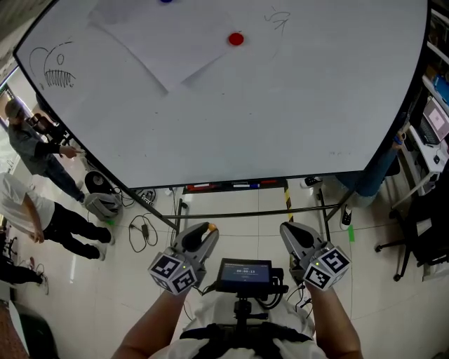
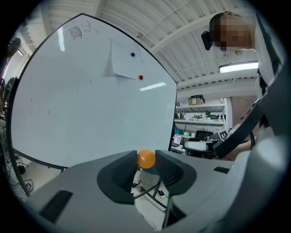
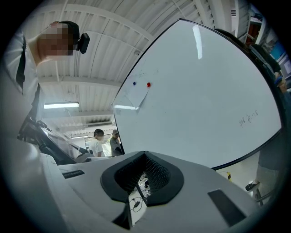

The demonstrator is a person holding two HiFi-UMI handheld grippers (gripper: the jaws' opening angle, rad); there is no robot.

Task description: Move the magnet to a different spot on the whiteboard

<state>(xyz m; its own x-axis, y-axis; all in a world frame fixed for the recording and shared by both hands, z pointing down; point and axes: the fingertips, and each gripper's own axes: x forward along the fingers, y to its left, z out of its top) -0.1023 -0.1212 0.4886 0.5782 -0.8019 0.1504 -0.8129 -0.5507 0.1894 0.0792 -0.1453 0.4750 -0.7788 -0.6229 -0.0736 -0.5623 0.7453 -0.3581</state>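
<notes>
The whiteboard (image 1: 280,112) fills the upper head view. On it, a red magnet (image 1: 236,38) pins a corner of a paper sheet (image 1: 158,38), and a blue magnet (image 1: 166,1) sits at the top edge. The red magnet (image 2: 141,78) and blue magnet (image 2: 132,55) also show far off in the left gripper view. My left gripper (image 1: 207,230) hangs low, well short of the board, shut on a small round orange magnet (image 2: 146,158) at its jaw tips. Level with it, my right gripper (image 1: 287,228) is shut with nothing in it; its jaw tips (image 3: 145,154) meet.
The board's tray (image 1: 231,186) holds markers, above a metal stand. Cables (image 1: 140,228) lie on the tiled floor. Two people (image 1: 42,210) stand at the left. An office chair (image 1: 421,238) and shelves are at the right. A small screen (image 1: 244,272) sits between my arms.
</notes>
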